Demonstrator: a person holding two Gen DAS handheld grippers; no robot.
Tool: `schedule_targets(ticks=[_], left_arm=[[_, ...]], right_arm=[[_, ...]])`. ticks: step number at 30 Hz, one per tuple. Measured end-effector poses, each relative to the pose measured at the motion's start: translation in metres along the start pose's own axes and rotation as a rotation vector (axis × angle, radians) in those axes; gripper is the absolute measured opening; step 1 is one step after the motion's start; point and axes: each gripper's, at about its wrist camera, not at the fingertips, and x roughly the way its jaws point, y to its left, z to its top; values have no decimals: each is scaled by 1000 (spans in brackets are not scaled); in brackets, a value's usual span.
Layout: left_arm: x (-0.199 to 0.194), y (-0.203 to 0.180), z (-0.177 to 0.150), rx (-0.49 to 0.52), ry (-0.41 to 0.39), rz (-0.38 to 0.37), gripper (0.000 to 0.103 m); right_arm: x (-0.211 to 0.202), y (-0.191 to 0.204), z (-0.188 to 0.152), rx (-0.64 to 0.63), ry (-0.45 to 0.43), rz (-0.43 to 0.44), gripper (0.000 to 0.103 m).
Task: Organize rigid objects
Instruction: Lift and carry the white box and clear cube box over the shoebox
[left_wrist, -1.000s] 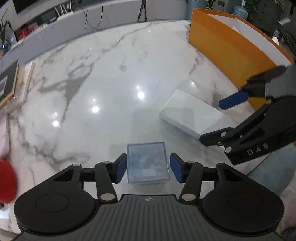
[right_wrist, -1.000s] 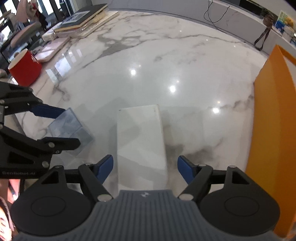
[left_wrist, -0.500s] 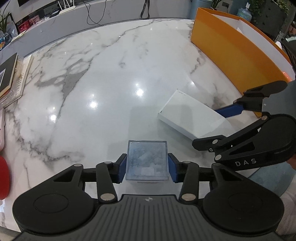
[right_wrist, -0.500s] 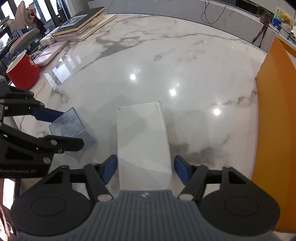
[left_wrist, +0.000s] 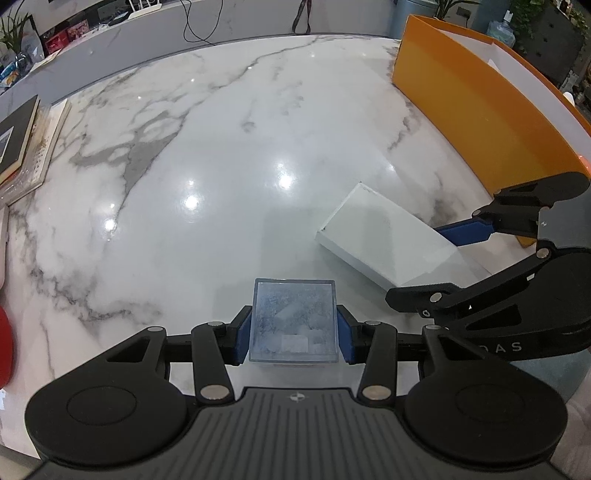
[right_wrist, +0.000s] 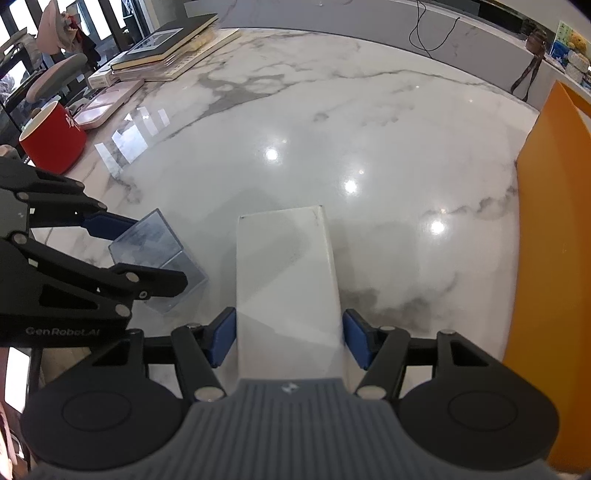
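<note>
Left tool (left_wrist: 293, 334) around clear box (left_wrist: 293, 321); right tool (right_wrist: 288, 341) around white box (right_wrist: 286, 273).

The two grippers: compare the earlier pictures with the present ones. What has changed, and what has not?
The left gripper has closed on the clear plastic box, its pads now pressing both sides. The right gripper has closed on the white box the same way. Earlier, both sets of jaws stood apart from the boxes. The orange bin, red cup and books have stayed put.

Red mug (left_wrist: 4, 347) cut by frame edge
</note>
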Motion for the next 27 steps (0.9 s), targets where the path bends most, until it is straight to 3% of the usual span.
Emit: schedule_targets(ticks=[6, 13, 27], left_arm=[[-7, 1, 1, -43, -18, -22, 52], [-40, -15, 14, -37, -92, -26, 52], [-94, -93, 98, 66, -258, -77, 52]], right_arm=[[-7, -4, -2, 31, -21, 13, 61], [-45, -12, -2, 62, -104, 13, 61], [-169, -79, 11, 121, -233, -81, 61]])
